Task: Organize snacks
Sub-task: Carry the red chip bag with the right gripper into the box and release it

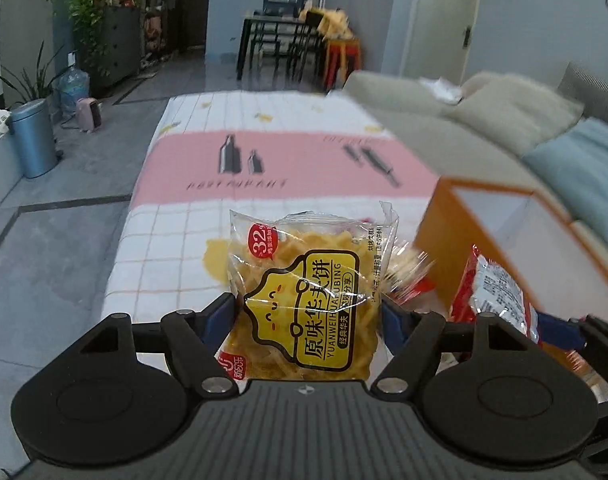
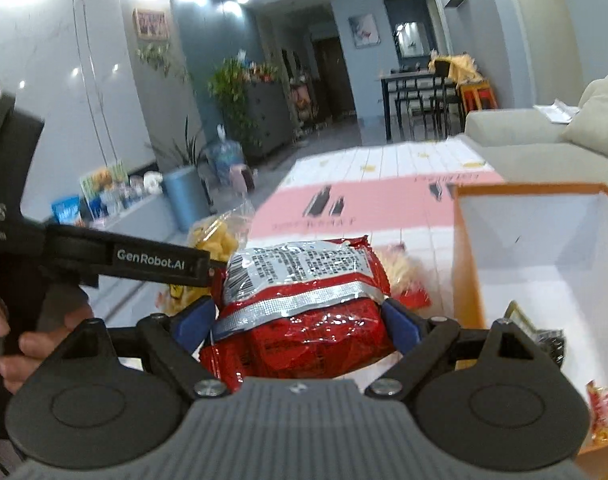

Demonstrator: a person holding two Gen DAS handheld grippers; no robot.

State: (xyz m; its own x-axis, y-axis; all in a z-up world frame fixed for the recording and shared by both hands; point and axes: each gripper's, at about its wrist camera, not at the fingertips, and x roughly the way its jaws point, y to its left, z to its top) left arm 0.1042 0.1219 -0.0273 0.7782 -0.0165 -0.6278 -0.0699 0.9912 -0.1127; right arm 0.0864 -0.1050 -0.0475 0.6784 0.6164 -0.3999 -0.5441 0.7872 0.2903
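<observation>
The tabletop, covered in a checked white and pink cloth, is seen in both views. The orange box with smooth white inner walls is shown open only in the right view, at 3 o'clock, with wrapped snacks inside. The left gripper is clenched on a clear, crinkly waffle pack. The right gripper is clenched on a glossy red packet, beside the box.

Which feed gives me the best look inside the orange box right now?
The right wrist view: the orange box shows its open top, white inner walls and a few items at the bottom. The left wrist view catches only its outer side and blurred rim, not the contents.
</observation>
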